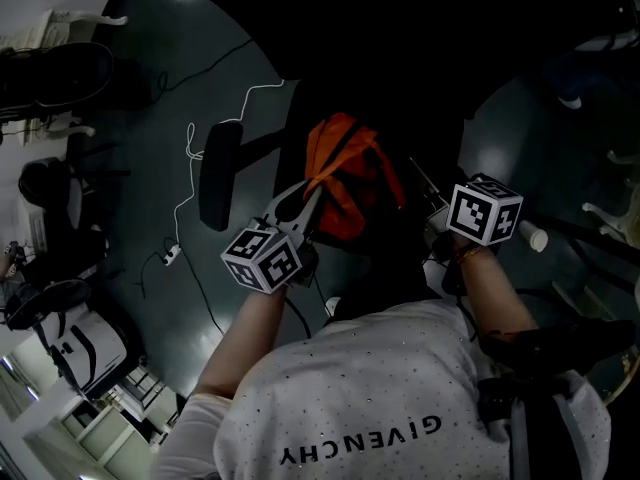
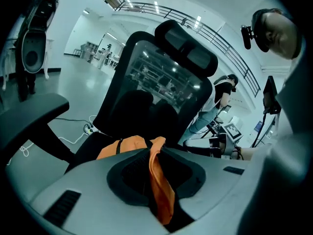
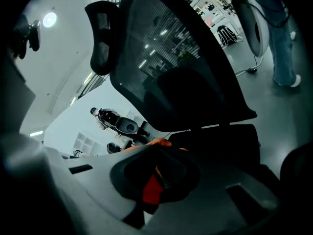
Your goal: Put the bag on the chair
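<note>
The orange bag (image 1: 345, 173) hangs over the dark seat of a black office chair (image 1: 220, 173), held between both grippers. My left gripper (image 1: 312, 198) is shut on an orange strap (image 2: 160, 180) of the bag (image 2: 122, 146), with the chair's mesh back (image 2: 156, 82) and headrest (image 2: 188, 48) straight ahead. My right gripper (image 1: 438, 213) is at the bag's right side, shut on a fold of orange-red bag fabric (image 3: 151, 187). Past it rise the chair back (image 3: 166, 58) and the black seat (image 3: 220, 141). In the head view the seat is almost lost in the dark.
A white cable (image 1: 190, 168) and a power strip (image 1: 170, 255) lie on the grey floor left of the chair. More chairs (image 1: 60, 73) stand at the far left. A person (image 2: 220, 97) stands behind the chair, and a scooter (image 3: 120, 124) is parked further off.
</note>
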### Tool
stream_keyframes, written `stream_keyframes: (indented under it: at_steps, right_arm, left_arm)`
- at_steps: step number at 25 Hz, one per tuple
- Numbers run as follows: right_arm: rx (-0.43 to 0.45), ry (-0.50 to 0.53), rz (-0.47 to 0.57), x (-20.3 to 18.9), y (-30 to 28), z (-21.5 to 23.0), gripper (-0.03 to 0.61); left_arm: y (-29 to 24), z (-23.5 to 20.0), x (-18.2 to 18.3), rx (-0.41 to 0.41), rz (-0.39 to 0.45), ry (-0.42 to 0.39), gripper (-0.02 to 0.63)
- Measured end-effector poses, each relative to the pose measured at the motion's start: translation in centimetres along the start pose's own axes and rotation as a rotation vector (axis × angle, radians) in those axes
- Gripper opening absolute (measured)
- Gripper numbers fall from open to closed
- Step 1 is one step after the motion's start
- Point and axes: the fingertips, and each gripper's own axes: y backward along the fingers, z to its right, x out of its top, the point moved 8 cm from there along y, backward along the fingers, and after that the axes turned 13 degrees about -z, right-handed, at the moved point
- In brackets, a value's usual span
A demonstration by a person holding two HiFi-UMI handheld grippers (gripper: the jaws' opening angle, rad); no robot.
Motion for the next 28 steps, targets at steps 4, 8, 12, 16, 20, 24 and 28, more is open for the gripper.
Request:
stream_keyframes:
  at_steps: [4,8,12,16,20,24,28]
  right_arm:
    - [-0.032,-0.012,-0.022,-0.8,0.4,1.1,0.005]
    - [-0.039,-0.038,-0.019,-1.3,0.9,1.6,0.005]
    - [-0.039,-0.051,-0.029,-1.7,0.7,1.8,0.005]
    - [-0.065,-0.01,-0.039,-2.1,1.0,1.6,0.005]
    - [-0.095,-0.006,-0.016,-2.0,1.6,1.8,0.005]
    - [-0.096,-0.006,-0.014,-2.1,1.6,1.4,0.005]
    - [-0.09,-0.006,-0.026,-2.6,1.2,0.3,0.005]
  left_arm:
    - [-2.2,-0.1,-1.2,0.013,-0.082,-0.004,0.071]
    - [-3.3,-0.6,-2.2,0.016,-0.13,0.011,0.071]
    - [-4.2,-1.4,-3.6,0.029,-0.186,0.029,0.071]
    - [-4.5,-1.5,-5.7,0.075,-0.252,0.014,0.081]
    - [-4.1,-1.6,-7.5,0.108,-0.325,-0.013,0.097]
    - [-3.2,-2.5,-9.2,0.143,-0.382,-0.038,0.095]
    - [-2.1,-3.2,-10.8,0.166,-0.43,-0.049,0.108]
